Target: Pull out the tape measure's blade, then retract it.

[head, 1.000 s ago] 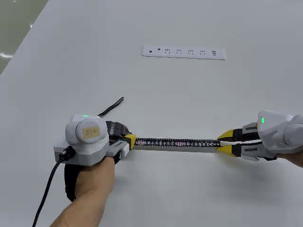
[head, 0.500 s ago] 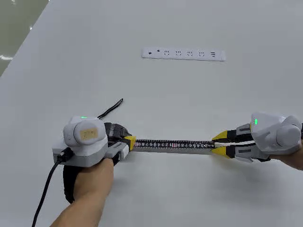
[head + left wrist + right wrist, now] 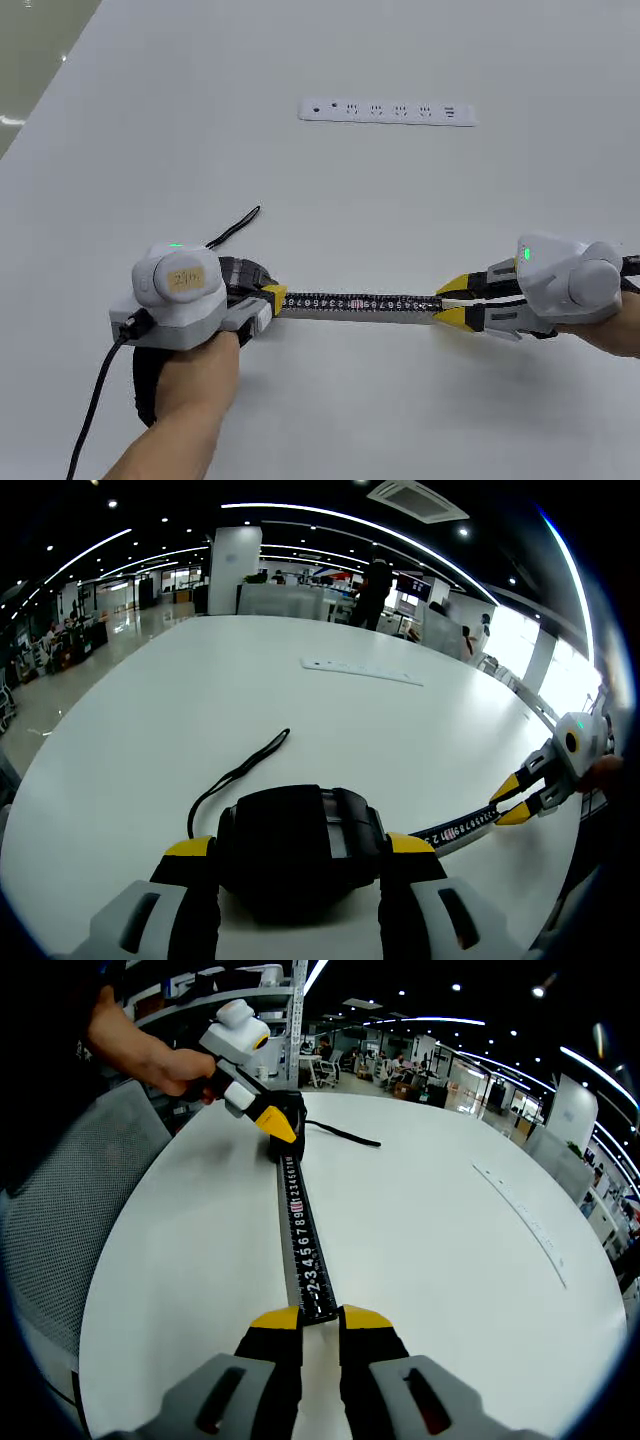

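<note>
The black tape measure case sits between the yellow-tipped jaws of my left gripper, which is shut on it. Its wrist strap trails over the table behind it. The blade, black with white numbers, runs out to the right just above the table. My right gripper is shut on the blade's end. In the right gripper view the case and the left gripper lie far along the blade.
A white power strip lies flat at the far side of the white table. A black cable hangs from the left gripper toward the near edge. Chairs and desks stand beyond the table.
My right gripper has moved left toward the case with the blade's end in it, so less blade shows. The left gripper and case have stayed put.
</note>
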A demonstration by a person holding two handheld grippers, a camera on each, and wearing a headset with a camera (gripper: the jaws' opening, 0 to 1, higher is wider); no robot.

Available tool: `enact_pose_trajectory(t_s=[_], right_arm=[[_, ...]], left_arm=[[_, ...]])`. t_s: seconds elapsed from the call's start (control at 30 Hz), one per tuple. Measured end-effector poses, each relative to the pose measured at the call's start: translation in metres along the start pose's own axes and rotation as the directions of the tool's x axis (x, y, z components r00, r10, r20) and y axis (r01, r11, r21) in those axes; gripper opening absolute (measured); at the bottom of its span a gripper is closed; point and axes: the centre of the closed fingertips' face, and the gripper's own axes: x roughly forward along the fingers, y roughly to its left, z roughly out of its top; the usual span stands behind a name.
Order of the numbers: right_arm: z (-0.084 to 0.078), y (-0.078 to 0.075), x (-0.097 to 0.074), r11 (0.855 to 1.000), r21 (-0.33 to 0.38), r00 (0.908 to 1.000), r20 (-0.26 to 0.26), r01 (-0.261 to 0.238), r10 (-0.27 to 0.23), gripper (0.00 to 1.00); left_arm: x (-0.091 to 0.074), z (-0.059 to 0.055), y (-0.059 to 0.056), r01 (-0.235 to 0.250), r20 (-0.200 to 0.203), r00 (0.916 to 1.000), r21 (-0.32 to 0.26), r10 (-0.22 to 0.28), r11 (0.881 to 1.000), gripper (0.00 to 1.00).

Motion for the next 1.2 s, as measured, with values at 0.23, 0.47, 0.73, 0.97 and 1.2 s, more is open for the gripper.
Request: enact_pose_trajectory(t_s=[0.23, 0.47, 0.73, 0.97, 1.2], right_arm=[[0.005, 0.001, 0.005, 1.0, 0.003, 1.0, 0.007, -0.005, 0.005, 0.11], [0.012, 0.003, 0.01, 1.0, 0.002, 0.9999, 0.015, -0.007, 0.007, 0.11], [0.015, 0.004, 0.016, 1.0, 0.0, 0.9998, 0.018, -0.01, 0.01, 0.11], [0.019, 0.005, 0.02, 1.0, 0.004, 0.9997, 0.023, -0.012, 0.012, 0.11], [0.026, 0.008, 0.028, 1.0, 0.007, 0.9992, 0.034, -0.021, 0.02, 0.11]], left_arm=[[0.0, 0.0, 0.001, 0.004, 0.0, 1.0, -0.006, -0.004, 1.0, 0.61], [0.0, 0.0, 0.001, 0.006, 0.001, 1.0, -0.012, -0.006, 1.0, 0.61], [-0.001, 0.0, 0.0, 0.008, -0.001, 1.0, -0.013, -0.008, 1.0, 0.61], [-0.002, 0.0, 0.0, 0.009, -0.001, 1.0, -0.015, -0.009, 1.0, 0.61], [-0.003, 0.0, 0.0, 0.01, 0.0, 0.9999, -0.016, -0.01, 1.0, 0.61]])
